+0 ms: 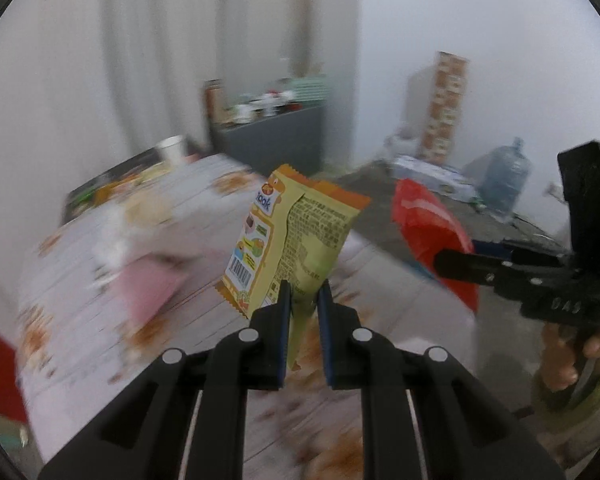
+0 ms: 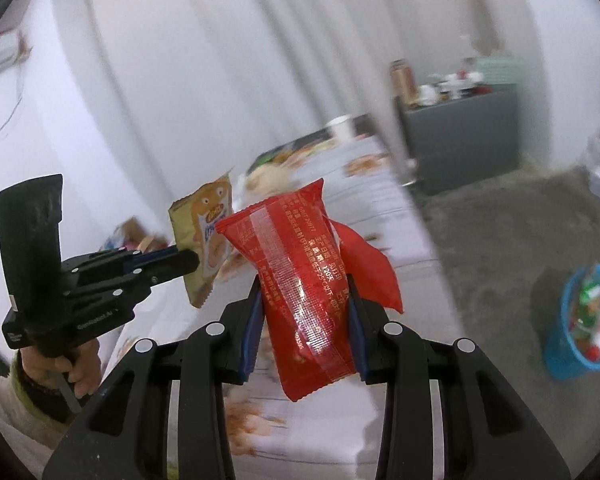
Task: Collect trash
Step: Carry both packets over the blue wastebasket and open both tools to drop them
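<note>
My left gripper point(image 1: 303, 296) is shut on the lower edge of a yellow snack wrapper point(image 1: 296, 236), which stands up above a table with a patterned cloth point(image 1: 204, 208). The right gripper point(image 2: 306, 292) is shut on a red snack packet point(image 2: 300, 280), held upright between its blue pads. In the left wrist view the right gripper point(image 1: 440, 260) reaches in from the right with the red packet point(image 1: 424, 224). In the right wrist view the left gripper point(image 2: 194, 260) shows at left with the yellow wrapper point(image 2: 206, 236). A blue trash basket point(image 2: 584, 320) with wrappers inside stands on the floor at right.
A white paper cup point(image 1: 174, 148) and food litter lie on the far end of the table. A grey cabinet point(image 1: 276, 136) with clutter on top stands behind it. A water jug point(image 1: 506, 176) and stacked boxes point(image 1: 444, 108) stand on the grey floor by the wall.
</note>
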Available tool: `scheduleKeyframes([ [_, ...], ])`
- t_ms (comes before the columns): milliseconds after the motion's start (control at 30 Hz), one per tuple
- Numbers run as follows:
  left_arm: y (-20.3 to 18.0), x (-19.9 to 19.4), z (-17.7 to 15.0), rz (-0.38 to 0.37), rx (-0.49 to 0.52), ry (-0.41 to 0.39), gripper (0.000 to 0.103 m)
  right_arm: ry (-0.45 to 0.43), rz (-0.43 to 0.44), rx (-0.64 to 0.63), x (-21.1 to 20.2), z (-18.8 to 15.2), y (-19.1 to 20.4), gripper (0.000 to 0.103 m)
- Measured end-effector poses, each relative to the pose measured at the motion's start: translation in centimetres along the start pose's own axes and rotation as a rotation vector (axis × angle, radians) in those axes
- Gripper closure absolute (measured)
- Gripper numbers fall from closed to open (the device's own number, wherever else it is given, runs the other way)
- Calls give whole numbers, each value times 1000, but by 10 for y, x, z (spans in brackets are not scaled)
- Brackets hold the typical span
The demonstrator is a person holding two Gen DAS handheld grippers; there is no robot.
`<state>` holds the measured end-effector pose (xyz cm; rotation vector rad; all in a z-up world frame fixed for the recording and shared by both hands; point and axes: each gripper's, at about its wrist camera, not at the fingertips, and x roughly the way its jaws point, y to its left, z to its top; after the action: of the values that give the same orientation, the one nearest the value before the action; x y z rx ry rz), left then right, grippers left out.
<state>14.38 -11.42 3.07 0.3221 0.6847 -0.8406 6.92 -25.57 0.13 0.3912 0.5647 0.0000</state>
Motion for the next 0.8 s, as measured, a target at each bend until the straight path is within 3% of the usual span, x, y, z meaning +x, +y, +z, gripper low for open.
scheduleKeyframes([
  [300, -118, 82, 84, -266, 166, 77, 90, -154, -212, 308, -71, -7, -134, 67],
  [433, -178, 152, 120, -379, 210, 200, 90, -189, -317, 444, -90, -18, -200, 66],
  [567, -223, 233, 138, -483, 164, 368, 90, -191, -375, 581, -93, -33, -266, 65],
  [633, -243, 274, 139, -530, 116, 455, 90, -185, -377, 658, -92, -44, -296, 65],
  [700, -261, 319, 136, -534, 69, 532, 90, -193, -326, 761, -87, -57, -335, 64],
  [800, -287, 360, 133, -517, 78, 568, 90, -193, -292, 885, -78, -75, -383, 64],
])
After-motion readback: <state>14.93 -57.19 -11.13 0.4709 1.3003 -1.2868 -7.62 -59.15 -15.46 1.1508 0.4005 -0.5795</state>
